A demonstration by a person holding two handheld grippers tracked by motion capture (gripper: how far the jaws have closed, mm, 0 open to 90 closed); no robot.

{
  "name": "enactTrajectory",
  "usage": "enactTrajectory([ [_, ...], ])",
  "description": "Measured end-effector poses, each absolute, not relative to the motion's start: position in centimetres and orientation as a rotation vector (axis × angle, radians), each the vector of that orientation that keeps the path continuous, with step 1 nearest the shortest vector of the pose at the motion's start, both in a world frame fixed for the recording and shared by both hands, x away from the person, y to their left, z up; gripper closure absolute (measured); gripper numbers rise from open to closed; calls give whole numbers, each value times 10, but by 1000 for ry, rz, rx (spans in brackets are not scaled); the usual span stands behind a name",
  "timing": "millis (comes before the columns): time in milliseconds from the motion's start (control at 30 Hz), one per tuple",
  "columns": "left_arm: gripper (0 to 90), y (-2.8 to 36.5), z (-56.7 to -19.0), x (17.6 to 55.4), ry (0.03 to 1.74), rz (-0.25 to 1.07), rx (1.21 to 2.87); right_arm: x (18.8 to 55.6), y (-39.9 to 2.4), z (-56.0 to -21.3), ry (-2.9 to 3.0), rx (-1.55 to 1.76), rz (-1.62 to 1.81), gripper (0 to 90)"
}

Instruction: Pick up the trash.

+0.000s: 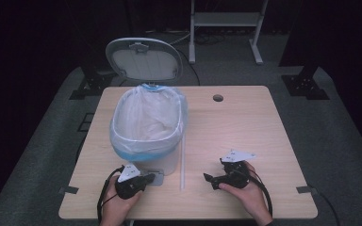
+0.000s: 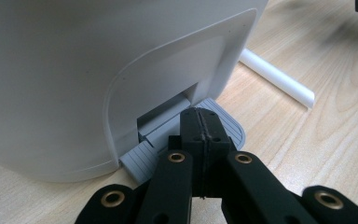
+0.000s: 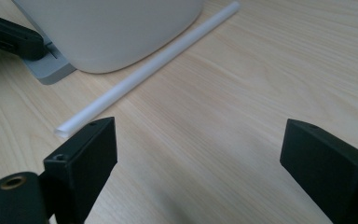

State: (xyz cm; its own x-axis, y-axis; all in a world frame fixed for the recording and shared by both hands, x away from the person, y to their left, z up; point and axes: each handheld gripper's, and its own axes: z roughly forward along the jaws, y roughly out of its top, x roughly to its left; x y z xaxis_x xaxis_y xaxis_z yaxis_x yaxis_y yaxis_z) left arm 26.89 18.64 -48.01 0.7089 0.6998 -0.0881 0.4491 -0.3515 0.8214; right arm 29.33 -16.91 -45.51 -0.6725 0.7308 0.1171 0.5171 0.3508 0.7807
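my left gripper (image 2: 200, 135) closed, pressing bin (image 1: 147, 136) pedal (image 2: 223, 126); slip drops lid (image 1: 143, 59); right gripper (image 3: 198, 154) open, empty, straw (image 3: 144, 70) at 11 o'clock; nudge rolls it

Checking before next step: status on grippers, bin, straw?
Left gripper shut, pressing the bin pedal; lid up. Right gripper open, nothing held, near the white straw. Nothing between them.

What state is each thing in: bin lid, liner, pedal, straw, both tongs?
Bin lid: up, open.
Bag liner: fitted over the rim, looks empty.
Pedal: closed left tongs resting on it.
White straw: lying flat on the table beside the bin.
Right tongs: open, empty.
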Motion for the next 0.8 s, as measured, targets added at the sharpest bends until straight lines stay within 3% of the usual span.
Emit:
enactTrajectory([
  [800, 900, 187, -480, 269, 881, 349, 2006, 312, -114, -471, 2408, 1099, 1236, 95],
])
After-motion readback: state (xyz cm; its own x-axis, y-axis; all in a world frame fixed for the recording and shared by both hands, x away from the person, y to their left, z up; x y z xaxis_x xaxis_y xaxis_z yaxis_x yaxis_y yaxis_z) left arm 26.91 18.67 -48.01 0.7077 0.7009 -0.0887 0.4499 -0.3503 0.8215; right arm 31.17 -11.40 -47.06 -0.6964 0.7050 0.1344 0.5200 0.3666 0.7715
